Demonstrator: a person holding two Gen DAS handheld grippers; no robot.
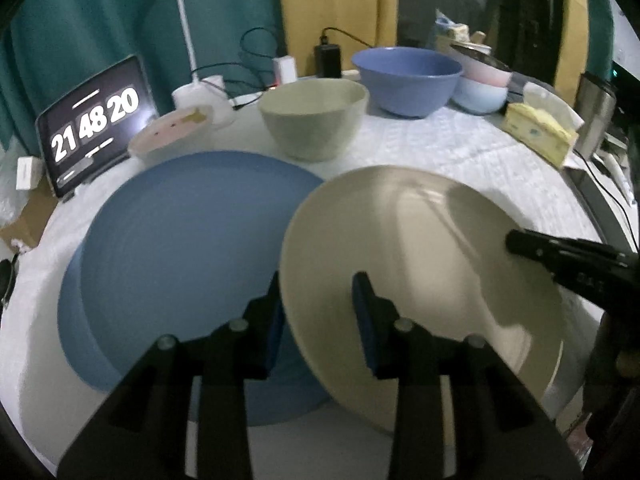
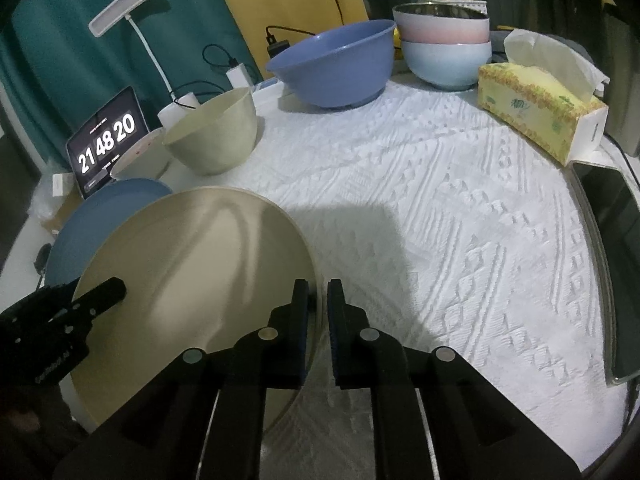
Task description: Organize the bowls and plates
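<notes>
A cream plate (image 1: 420, 248) (image 2: 200, 260) hangs tilted above the table, its left edge over a blue plate (image 1: 180, 248) (image 2: 104, 208) that lies flat on the white cloth. My right gripper (image 2: 318, 300) is shut on the cream plate's right rim; its fingers (image 1: 520, 242) reach in from the right in the left wrist view. My left gripper (image 1: 320, 308) straddles the plate's left rim, one finger below and one above, with a clear gap, so it stands open. Behind are a cream bowl (image 1: 316, 120) (image 2: 216, 136) and a blue bowl (image 1: 408, 80) (image 2: 332, 68).
A pink bowl sits stacked in a light blue one (image 2: 444, 44) at the back right. A small white bowl (image 1: 168, 136), a tablet clock (image 1: 92, 124) and a desk lamp (image 2: 124, 8) stand back left. A tissue box (image 2: 536, 116) and a dark screen (image 2: 612, 260) line the right edge.
</notes>
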